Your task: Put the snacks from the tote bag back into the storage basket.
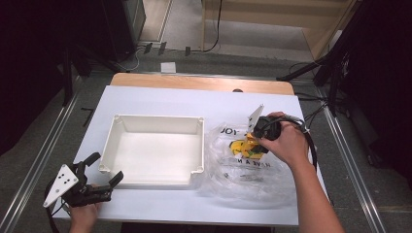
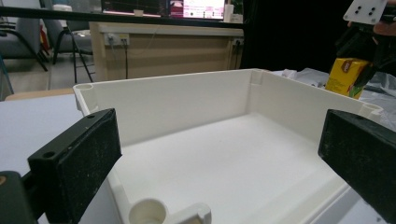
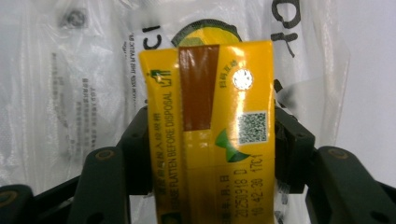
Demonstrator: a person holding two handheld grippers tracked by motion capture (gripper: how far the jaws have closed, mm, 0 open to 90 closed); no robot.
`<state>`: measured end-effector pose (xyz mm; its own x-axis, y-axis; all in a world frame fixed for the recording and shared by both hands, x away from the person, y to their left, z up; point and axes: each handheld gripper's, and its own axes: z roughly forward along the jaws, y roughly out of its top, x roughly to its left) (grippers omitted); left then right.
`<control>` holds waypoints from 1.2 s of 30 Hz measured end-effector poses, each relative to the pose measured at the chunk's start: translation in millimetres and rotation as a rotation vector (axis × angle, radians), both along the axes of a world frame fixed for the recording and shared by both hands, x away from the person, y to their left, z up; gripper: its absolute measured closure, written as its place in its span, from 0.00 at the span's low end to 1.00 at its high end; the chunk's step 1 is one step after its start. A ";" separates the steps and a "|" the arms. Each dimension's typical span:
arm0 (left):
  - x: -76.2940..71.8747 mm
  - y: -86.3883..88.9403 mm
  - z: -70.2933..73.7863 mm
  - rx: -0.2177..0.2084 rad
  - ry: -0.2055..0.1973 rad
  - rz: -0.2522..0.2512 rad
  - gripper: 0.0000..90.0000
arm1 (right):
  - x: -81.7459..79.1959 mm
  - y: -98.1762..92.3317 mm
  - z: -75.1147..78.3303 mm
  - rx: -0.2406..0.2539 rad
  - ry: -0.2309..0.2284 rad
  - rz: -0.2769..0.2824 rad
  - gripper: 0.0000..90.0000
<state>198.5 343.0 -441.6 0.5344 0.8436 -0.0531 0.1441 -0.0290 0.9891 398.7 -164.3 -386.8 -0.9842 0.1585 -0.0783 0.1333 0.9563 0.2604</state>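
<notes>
A person is working at a white-topped table [image 1: 160,99] seen from above, holding a two-jaw gripper in each hand.

At the far left, near the table's front corner, the left gripper [image 1: 103,170] is resting low, its jaws spread wide apart and holding nothing. It is pointing toward the near left corner of a white plastic tray [image 1: 112,133]. In the left gripper view, the tray [image 2: 187,100] is lying just beyond the open jaws, empty, with round screw posts at its corners.

In the middle of the table the tray is sitting flat, shallow and rectangular, with nothing inside.

To the right, just beside the tray, a crumpled clear plastic bag [image 1: 243,179] with dark printed lettering is lying on the table. Above it, the right gripper [image 1: 252,141] is clamping a yellow drink carton [image 1: 242,145], one jaw on each side. The right gripper view is showing the carton [image 3: 210,140] upright between the jaws, with a brown stripe, a foil straw hole and a printed code, and the bag [image 3: 70,93] behind it. From the left gripper view, the carton [image 2: 346,77] is appearing past the tray's far right corner, seemingly lifted off the bag.

The step in hand appears to be carrying the carton from the bag to the tray. The next move likely calls for swinging the right gripper leftward over the tray wall, lowering, then releasing.
</notes>
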 end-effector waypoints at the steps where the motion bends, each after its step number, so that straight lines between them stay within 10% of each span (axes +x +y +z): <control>1: -0.1 0.0 0.0 -0.001 0.000 0.000 0.00 | 0.9 0.3 -1.7 0.004 0.017 0.009 0.53; 36: 0.5 0.7 0.1 -0.003 0.001 -0.003 0.00 | -6.9 2.9 18.5 0.021 -0.031 0.041 0.58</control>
